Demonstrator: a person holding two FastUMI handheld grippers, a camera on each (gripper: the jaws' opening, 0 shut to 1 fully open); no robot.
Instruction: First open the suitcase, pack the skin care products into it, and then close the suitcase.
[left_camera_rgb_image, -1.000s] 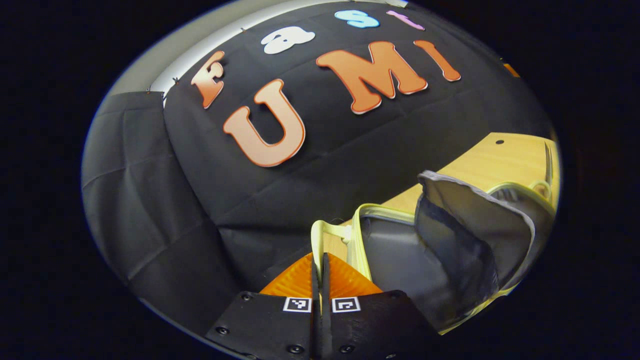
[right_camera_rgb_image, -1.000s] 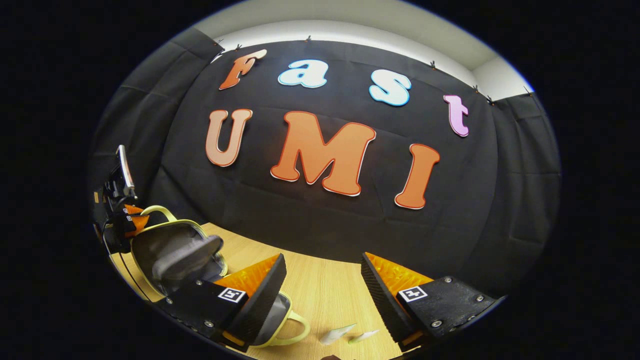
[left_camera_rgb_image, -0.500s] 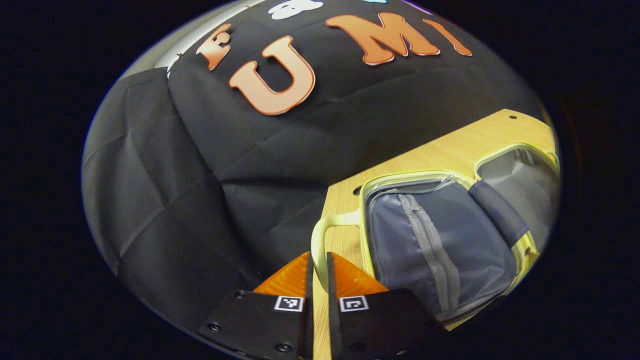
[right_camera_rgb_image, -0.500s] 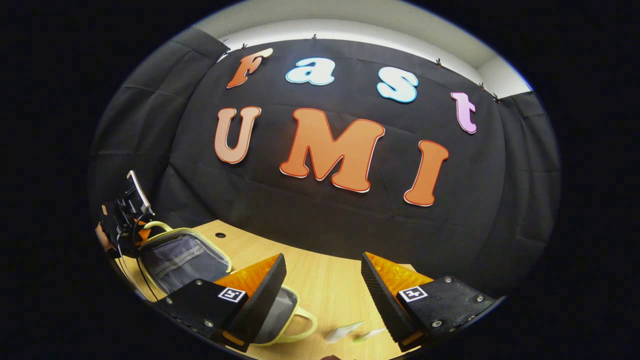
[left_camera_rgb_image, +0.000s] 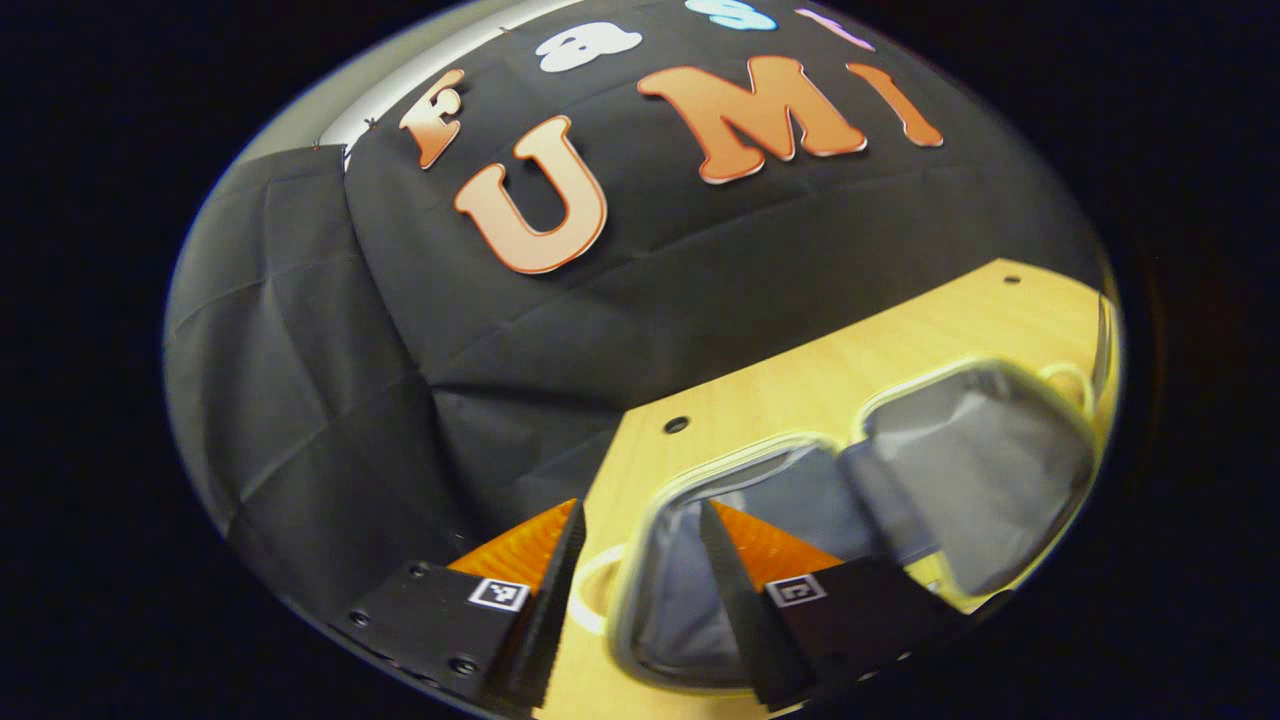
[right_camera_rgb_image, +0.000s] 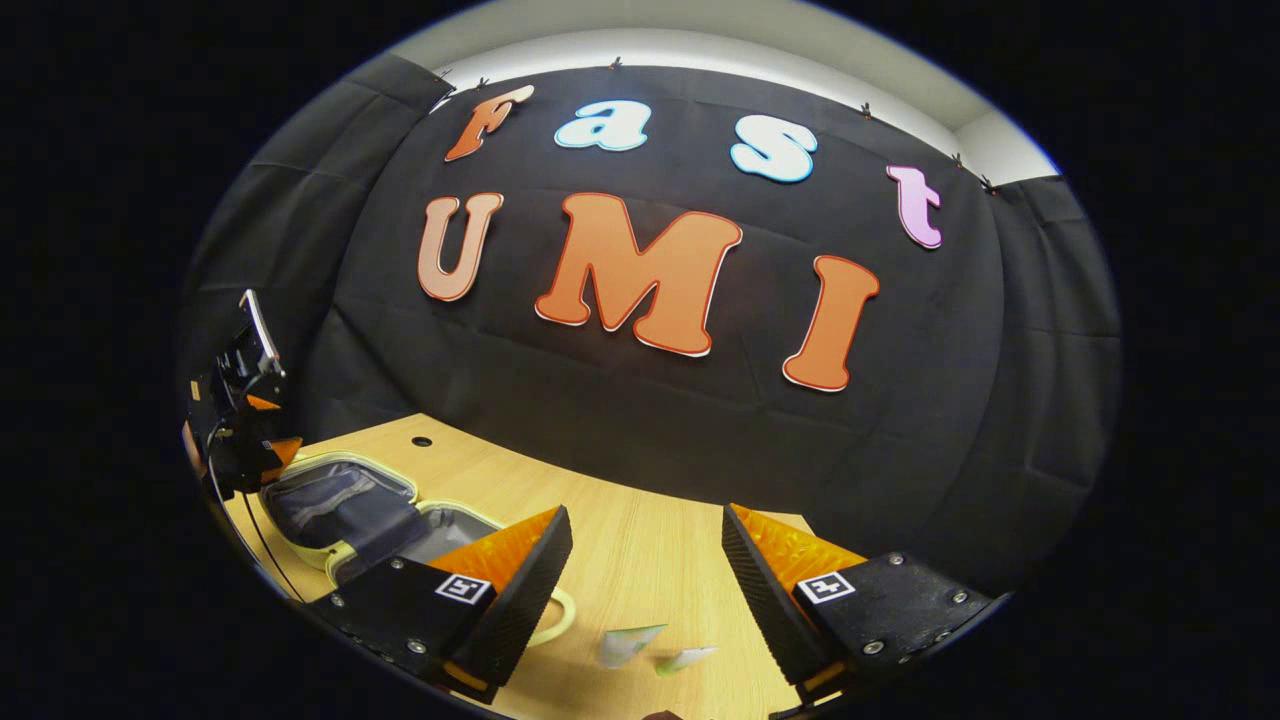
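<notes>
Tubes (right_camera_rgb_image: 630, 643) lie between right claw (right_camera_rgb_image: 645, 575) fingers, beside suitcase (right_camera_rgb_image: 340, 500).

A light wooden table (right_camera_rgb_image: 640, 560) with a small round hole (left_camera_rgb_image: 676, 424) meets the black cloth wall (right_camera_rgb_image: 640, 420).

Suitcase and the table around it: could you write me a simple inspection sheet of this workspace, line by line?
Surface: wooden table, with a small round hole near the back.
Job's things: suitcase lying open flat, grey lining showing; two small pale skin care tubes on the table beside it, not yet packed.
Clutter: nothing seen.
Grippers: left gripper open above the suitcase handle; right gripper open, holding nothing, the tubes lying in front of it.
Cables: thin black cable hanging from the left gripper.
Surroundings: black cloth wall, pale wall above.
</notes>
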